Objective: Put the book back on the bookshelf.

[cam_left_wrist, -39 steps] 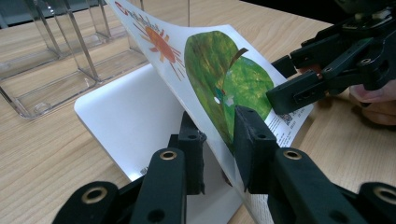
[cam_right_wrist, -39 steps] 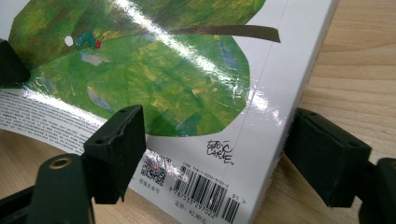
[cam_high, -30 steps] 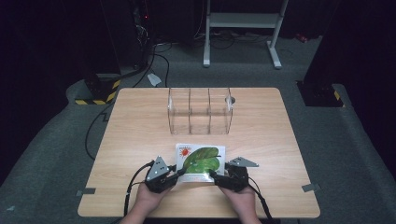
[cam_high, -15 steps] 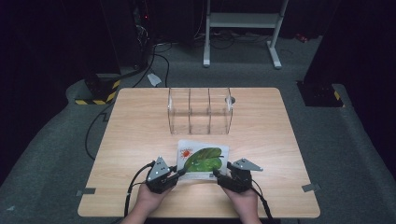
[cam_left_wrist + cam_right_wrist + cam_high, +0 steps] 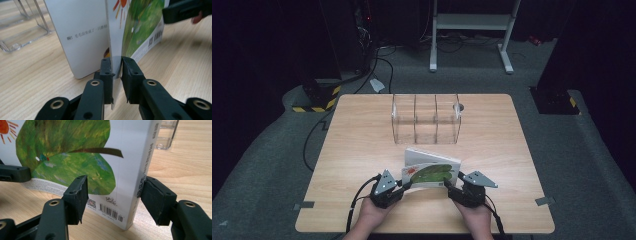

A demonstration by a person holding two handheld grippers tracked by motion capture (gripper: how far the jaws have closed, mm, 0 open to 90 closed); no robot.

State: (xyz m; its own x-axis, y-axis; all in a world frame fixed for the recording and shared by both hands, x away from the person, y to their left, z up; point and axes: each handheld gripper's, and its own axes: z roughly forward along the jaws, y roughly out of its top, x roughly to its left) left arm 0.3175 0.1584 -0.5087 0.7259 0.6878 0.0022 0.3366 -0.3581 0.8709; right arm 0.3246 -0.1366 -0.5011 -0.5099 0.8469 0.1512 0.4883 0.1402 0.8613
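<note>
A picture book (image 5: 429,172) with a green leaf on its cover stands partly open near the table's front edge. In the left gripper view, my left gripper (image 5: 115,67) is shut on the thin edge of the cover (image 5: 140,30), with a white page (image 5: 82,37) behind it. My right gripper (image 5: 113,195) straddles the spine corner of the book (image 5: 75,157) by the barcode. Its jaws have just been closing: the right pad (image 5: 155,197) is at the spine, and the left pad (image 5: 77,195) stands just off the cover. In the high view both grippers (image 5: 404,186) (image 5: 447,186) flank the book.
A clear plastic divider rack (image 5: 426,119) with three slots stands at the table's middle back, beyond the book, also seen as clear plastic (image 5: 20,30). The wooden table (image 5: 362,150) has bare room left and right. Cables trail from both grippers over the front edge.
The green cover has lifted off the white pages and the book stands more upright. Both hands have stayed at its lower corners.
</note>
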